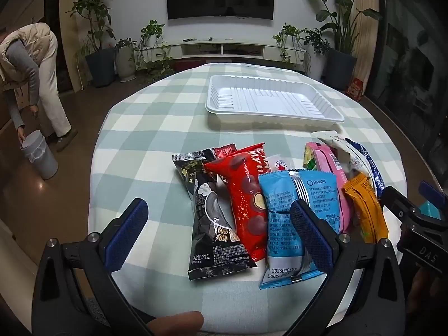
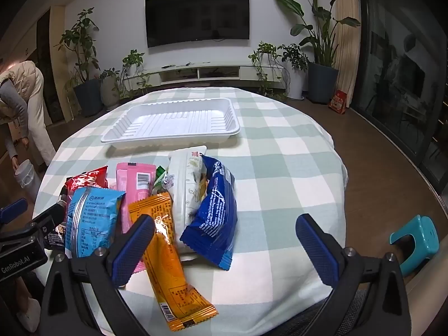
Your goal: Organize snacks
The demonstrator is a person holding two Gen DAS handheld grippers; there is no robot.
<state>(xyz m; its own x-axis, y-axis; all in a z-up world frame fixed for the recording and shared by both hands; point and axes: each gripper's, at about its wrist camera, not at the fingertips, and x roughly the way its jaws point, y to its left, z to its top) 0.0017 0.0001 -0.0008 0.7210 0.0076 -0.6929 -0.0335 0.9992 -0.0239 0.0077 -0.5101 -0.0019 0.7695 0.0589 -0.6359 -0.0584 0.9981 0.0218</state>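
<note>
Several snack packets lie in a pile on the checked tablecloth: a black packet (image 1: pixel 212 218), a red packet (image 1: pixel 246 193), a light blue packet (image 1: pixel 291 218) (image 2: pixel 89 221), a pink packet (image 2: pixel 134 190), an orange packet (image 2: pixel 168 254), a white packet (image 2: pixel 186 184) and a dark blue packet (image 2: pixel 215 212). An empty white tray (image 1: pixel 273 98) (image 2: pixel 173 123) sits beyond them. My left gripper (image 1: pixel 221 218) is open above the black and red packets. My right gripper (image 2: pixel 226 238) is open above the dark blue packet's near end. Both hold nothing.
The round table's edge (image 2: pixel 338 168) curves close on the right. A teal stool (image 2: pixel 417 240) stands beside it. A person (image 1: pixel 30 84) bends over a grey bin (image 1: pixel 39 156) at the left. Potted plants and a TV cabinet stand at the far wall.
</note>
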